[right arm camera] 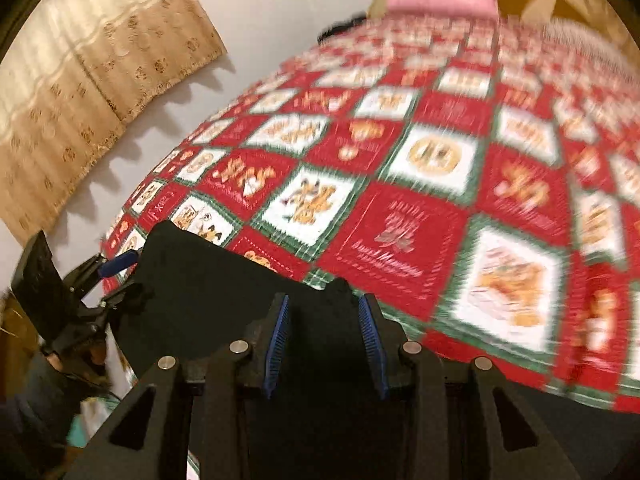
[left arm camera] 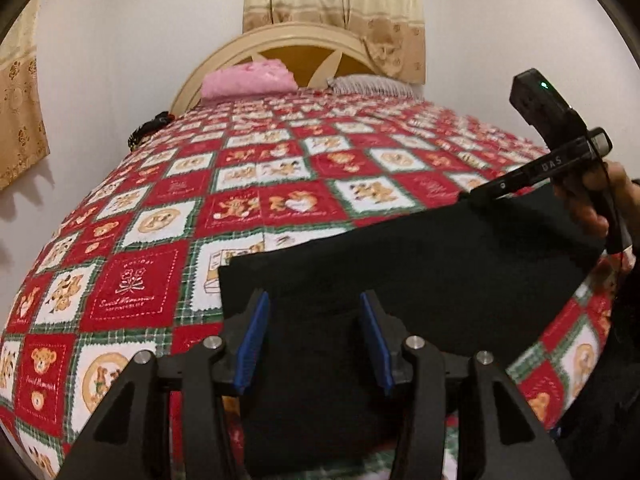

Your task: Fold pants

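The black pants point(left arm camera: 420, 272) lie near the front edge of a bed with a red, white and green teddy-bear quilt point(left arm camera: 248, 184). My left gripper point(left arm camera: 314, 312) hovers over the pants' near left part with its blue-padded jaws apart; cloth shows between them. My right gripper point(right arm camera: 324, 312) also has its jaws apart over black cloth point(right arm camera: 208, 292). The right gripper shows in the left wrist view point(left arm camera: 472, 196), its tip at the pants' far right corner. The left gripper shows in the right wrist view point(right arm camera: 120, 276) at the pants' left edge. The right wrist view is blurred.
A pink pillow point(left arm camera: 248, 80) and a striped pillow point(left arm camera: 372, 86) lie by the cream headboard point(left arm camera: 280, 46). A dark object point(left arm camera: 150, 128) sits at the bed's far left edge. Beige curtains point(right arm camera: 80, 100) hang on the white walls.
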A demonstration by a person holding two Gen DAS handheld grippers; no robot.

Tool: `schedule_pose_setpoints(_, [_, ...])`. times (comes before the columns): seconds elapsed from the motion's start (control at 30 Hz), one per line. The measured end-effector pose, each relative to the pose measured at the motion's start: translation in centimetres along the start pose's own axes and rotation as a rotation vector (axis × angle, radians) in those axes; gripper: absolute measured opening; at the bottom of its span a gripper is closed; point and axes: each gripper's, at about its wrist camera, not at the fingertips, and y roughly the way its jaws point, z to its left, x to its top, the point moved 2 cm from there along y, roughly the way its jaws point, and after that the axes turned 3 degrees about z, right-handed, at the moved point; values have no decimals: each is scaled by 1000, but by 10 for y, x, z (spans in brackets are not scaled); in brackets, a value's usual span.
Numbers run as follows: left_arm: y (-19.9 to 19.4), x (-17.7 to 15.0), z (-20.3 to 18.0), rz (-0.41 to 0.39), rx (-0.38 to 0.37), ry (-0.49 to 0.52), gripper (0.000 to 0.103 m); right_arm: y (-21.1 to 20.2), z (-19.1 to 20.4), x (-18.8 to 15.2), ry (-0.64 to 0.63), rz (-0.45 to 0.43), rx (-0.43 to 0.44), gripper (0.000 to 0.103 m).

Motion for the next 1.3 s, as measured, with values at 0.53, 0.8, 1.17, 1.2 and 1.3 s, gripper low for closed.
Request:
schedule_pose_setpoints(0.53, [18,6,10,64,38,3,53,20,-20,4,78,-14,-16,5])
schedule_pose_setpoints(0.8, [-10,-4,8,7,51,-48,65,-25,-16,-12,52,-96,-75,26])
schedule_pose_setpoints(1.17, [-7,1,-20,40,65,-26,66,-23,-16,-58,68,-51,-39,30])
schedule_pose_setpoints(1.2, [-10,4,-29,33,50,-9,66,-28,-17,-61,76,-59,-38,30])
schedule_pose_setpoints(1.3, [-13,14,-65,21,-8,56,66,-53,-24,-72,70,-106,-88,31])
